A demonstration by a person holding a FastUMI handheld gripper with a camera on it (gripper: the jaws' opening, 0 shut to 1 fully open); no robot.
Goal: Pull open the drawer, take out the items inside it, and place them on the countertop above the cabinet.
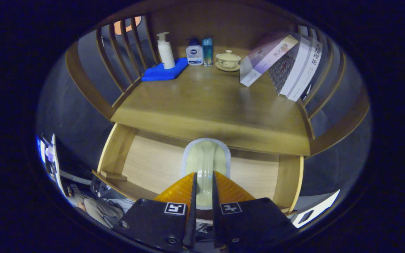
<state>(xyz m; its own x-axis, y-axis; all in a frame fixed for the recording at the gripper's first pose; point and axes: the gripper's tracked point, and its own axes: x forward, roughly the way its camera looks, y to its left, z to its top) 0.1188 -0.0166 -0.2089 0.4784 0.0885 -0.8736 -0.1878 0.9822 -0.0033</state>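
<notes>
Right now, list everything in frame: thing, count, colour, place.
scrub brush: 1, pale green with white edge, over the open drawer, handle between the fingers
drawer: 1, light wood, pulled open under the countertop
countertop: 1, brown wood, above the drawer
cloth: 1, blue, folded, back left of countertop
pump bottle: 1, white, standing on the cloth
small bottles: 2, white and blue, right of the cloth
lidded cup: 1, cream, on a saucer, back centre
books: about 3, leaning, back right
gripper: 1, closed on the brush handle
</notes>
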